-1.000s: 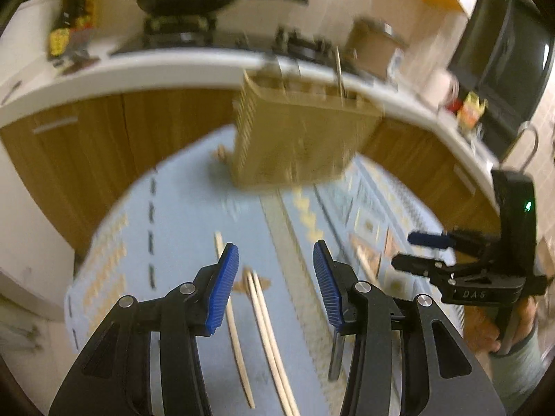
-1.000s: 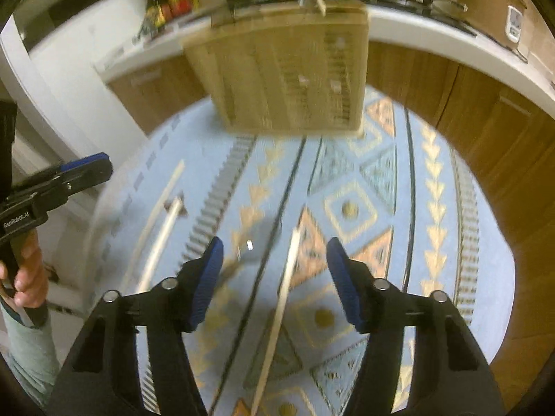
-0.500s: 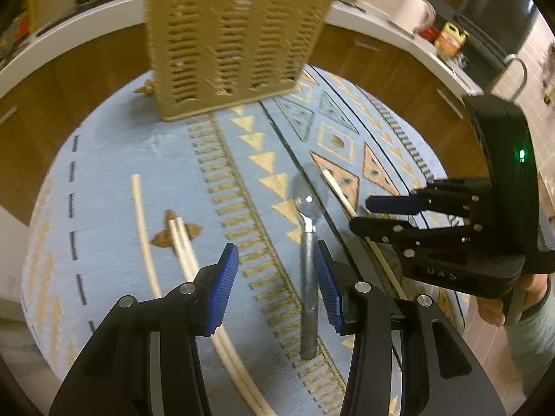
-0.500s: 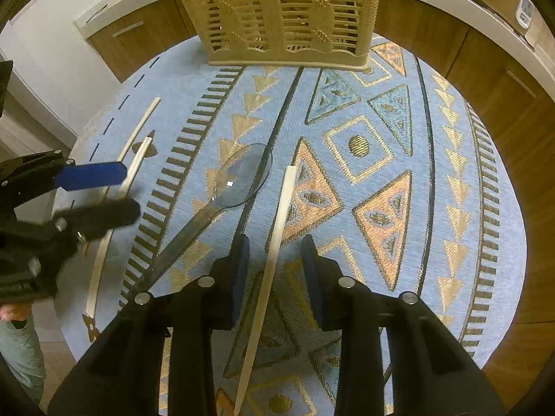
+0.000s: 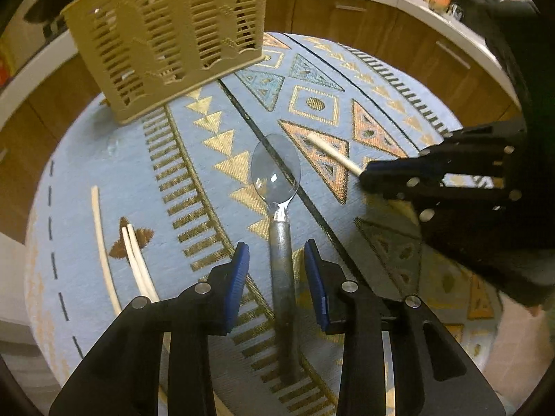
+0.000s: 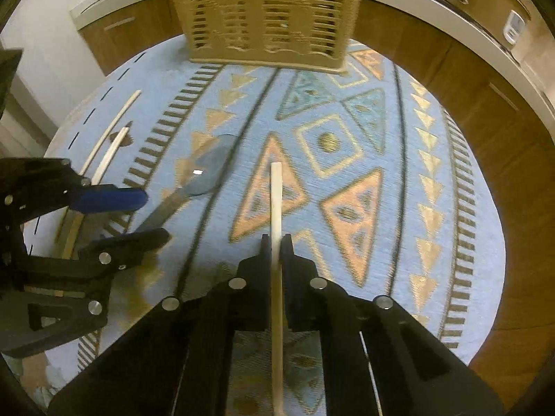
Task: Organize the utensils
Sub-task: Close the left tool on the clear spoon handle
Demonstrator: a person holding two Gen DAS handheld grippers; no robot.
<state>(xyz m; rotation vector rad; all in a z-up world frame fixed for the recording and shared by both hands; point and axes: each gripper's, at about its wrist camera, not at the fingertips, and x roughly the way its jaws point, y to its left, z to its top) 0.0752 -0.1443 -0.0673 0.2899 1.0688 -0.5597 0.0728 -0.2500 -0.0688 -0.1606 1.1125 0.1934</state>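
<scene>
Right gripper [image 6: 276, 242]: jaws had just closed; clamped on a single pale chopstick [image 6: 276, 194] at lower centre of its view, the stick running straight up the frame along the fingers.
Left gripper [image 5: 276, 267]: jaws had just been narrowing, not yet touching; they straddled the handle of the spoon [image 5: 277, 215].
Spoon axis: handle lay along the fingers at lower centre, bowl pointing up-frame; a squeeze should suffice.
Nearer hand: the left.
Basket [image 5: 166, 34]: upper left, well apart from the spoon.
Other chopsticks [image 5: 137, 260]: loose at lower left on the patterned mat [image 5: 104, 159].
</scene>
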